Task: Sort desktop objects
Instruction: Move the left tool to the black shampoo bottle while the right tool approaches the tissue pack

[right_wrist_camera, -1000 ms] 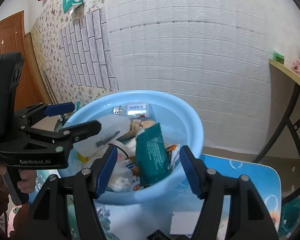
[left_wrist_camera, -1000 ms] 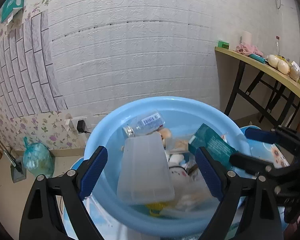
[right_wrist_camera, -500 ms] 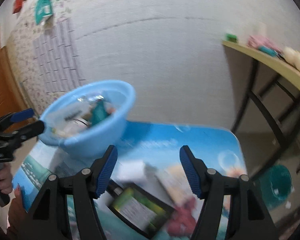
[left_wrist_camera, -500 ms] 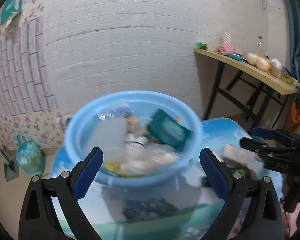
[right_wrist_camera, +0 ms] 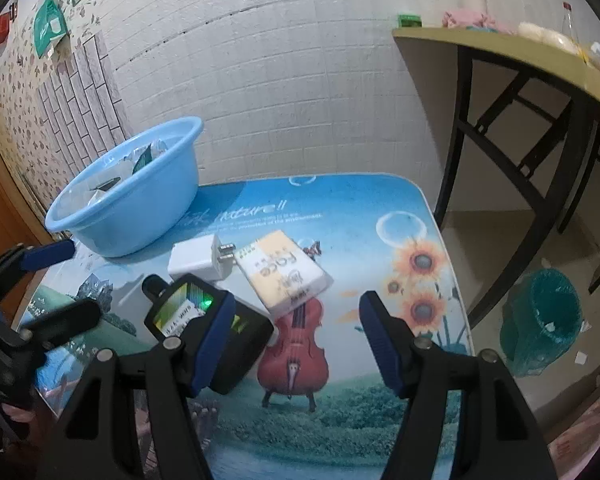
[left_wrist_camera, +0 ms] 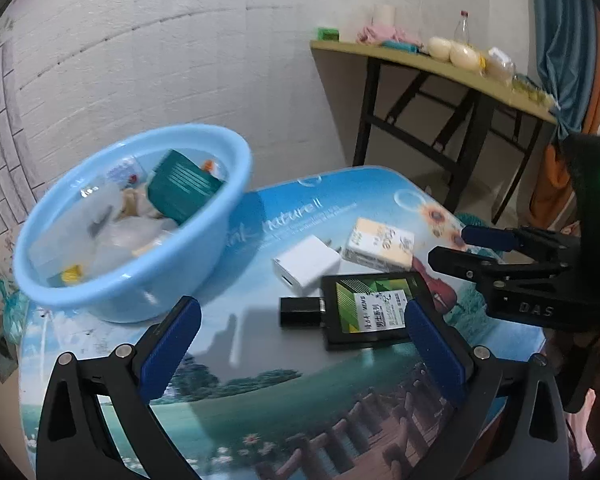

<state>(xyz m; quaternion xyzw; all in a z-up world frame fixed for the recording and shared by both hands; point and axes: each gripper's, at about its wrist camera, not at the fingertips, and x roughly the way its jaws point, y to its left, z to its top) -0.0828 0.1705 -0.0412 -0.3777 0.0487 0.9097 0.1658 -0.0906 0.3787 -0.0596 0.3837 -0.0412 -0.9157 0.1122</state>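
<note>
Left gripper [left_wrist_camera: 300, 344]: jaws wide apart, have just been opening, nothing between.
Right gripper [right_wrist_camera: 296, 340]: jaws half apart, empty.
Black box [left_wrist_camera: 374, 310]: near, green label; characters unreadable.
Tissue pack [right_wrist_camera: 282, 276]: just behind, reads "face".
White charger [right_wrist_camera: 198, 258]: prongs show only in right view.
Blue basin [left_wrist_camera: 140, 280]: far left; teal packet [left_wrist_camera: 182, 186], bottle visible in left view.
Table [left_wrist_camera: 300, 392]: "Nature" printed.

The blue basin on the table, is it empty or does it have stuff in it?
Filled. The blue basin holds a teal packet, clear plastic containers and other small items piled inside.
</note>
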